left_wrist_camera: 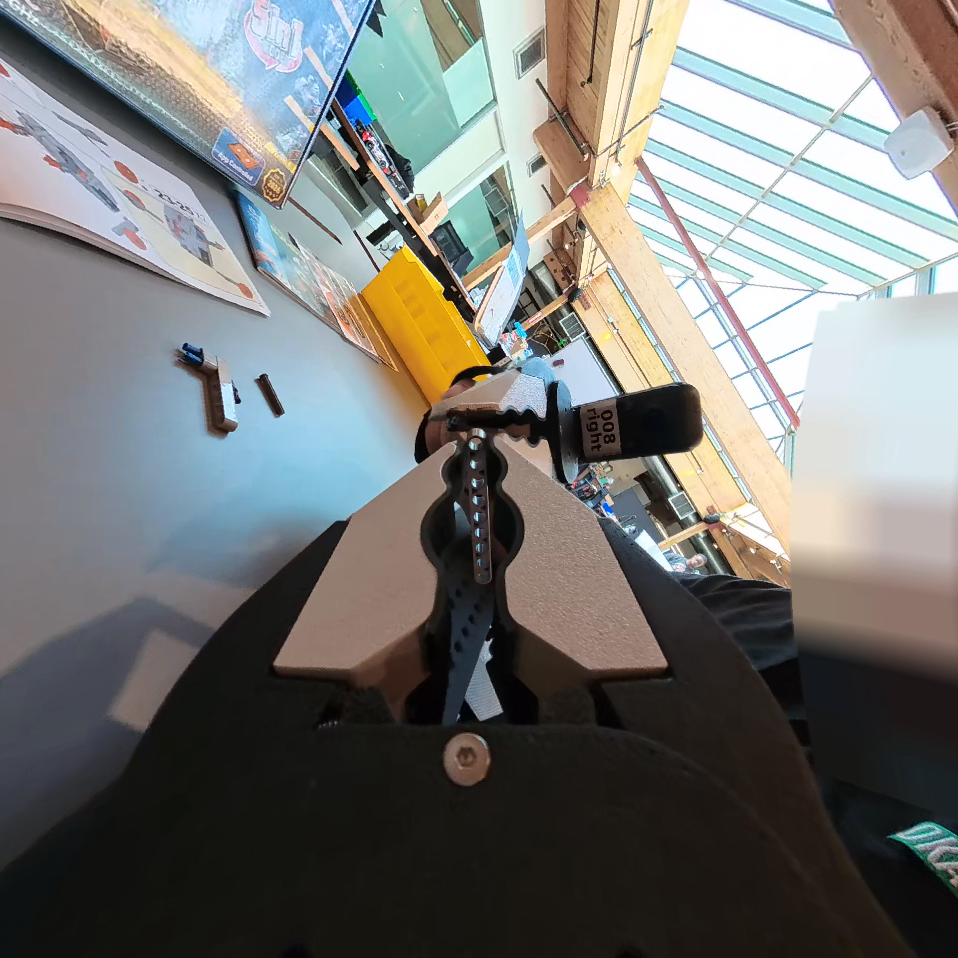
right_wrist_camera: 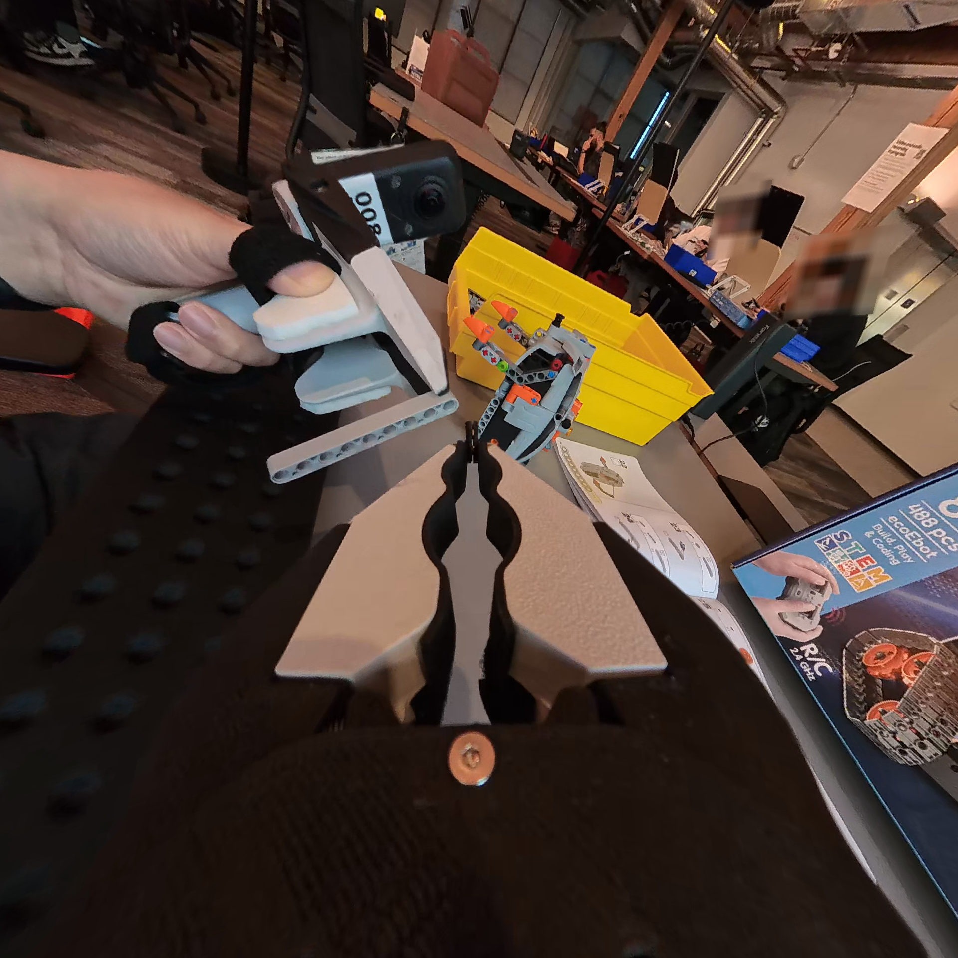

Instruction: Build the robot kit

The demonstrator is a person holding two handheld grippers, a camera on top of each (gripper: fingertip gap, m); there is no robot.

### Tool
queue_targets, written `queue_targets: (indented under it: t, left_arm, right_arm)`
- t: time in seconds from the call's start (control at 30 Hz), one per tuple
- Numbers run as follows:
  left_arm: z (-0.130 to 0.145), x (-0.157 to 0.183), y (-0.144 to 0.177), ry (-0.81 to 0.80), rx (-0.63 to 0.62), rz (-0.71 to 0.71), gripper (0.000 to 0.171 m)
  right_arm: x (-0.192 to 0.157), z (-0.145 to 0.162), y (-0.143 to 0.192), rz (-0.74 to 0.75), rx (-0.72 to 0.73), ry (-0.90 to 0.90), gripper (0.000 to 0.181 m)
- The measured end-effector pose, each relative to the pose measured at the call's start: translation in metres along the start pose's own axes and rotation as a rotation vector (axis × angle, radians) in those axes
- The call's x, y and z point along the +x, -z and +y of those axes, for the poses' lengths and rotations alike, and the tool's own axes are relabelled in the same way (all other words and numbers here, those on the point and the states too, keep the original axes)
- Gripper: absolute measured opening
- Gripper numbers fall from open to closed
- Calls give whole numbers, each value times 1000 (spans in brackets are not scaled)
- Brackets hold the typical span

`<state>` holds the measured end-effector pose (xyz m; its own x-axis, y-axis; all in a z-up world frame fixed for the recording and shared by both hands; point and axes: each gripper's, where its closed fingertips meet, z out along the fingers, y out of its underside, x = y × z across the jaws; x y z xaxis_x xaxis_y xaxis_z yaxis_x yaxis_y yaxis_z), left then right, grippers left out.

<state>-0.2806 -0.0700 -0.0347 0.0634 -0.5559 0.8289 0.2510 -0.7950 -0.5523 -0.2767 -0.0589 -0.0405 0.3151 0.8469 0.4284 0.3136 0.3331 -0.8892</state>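
Observation:
My left gripper (left_wrist_camera: 474,440) is shut on a long grey beam with holes (left_wrist_camera: 479,510), held off the table with the beam's end sticking out past the fingertips. My right gripper (right_wrist_camera: 473,453) is shut on a small black pin (right_wrist_camera: 472,434). In the left wrist view the right gripper (left_wrist_camera: 466,417) is just beyond the beam's tip, with the pin (left_wrist_camera: 455,421) close to the beam's end hole. In the right wrist view the left gripper (right_wrist_camera: 440,391), held by a hand (right_wrist_camera: 129,259), grips the beam (right_wrist_camera: 363,443) by its right end, just up and left of the pin.
A grey and orange model vehicle (right_wrist_camera: 539,383) stands in front of a yellow bin (right_wrist_camera: 570,332). An open instruction booklet (right_wrist_camera: 643,518) and a blue kit box (right_wrist_camera: 855,622) lie to the right. A small tan assembly (left_wrist_camera: 217,389) and a short dark beam (left_wrist_camera: 270,395) lie on the grey table (left_wrist_camera: 129,492). The grippers are tip to tip, or close to it. The small tan assembly (left_wrist_camera: 217,389) is about 15 cm from both grippers' fingertips.

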Motion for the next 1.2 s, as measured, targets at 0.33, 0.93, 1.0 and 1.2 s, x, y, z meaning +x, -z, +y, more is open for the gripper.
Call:
queue_targets:
  t: [0.33,0.93,1.0,1.2]
  left_arm:
    - [-5,-2,-1,-1,15,2,5]
    - [10,-30,-3,21,-71,-138,5]
    - [11,-33,-1,45,-77,-140,5]
    - [20,-44,4,90,-132,-168,5]
  right_arm:
    - [-2,-8,0,4,19,-8,2]
    - [-14,22,-7,16,-154,274,1]
    - [-16,24,-9,11,-154,292,1]
    - [-26,36,-15,-39,-180,328,1]
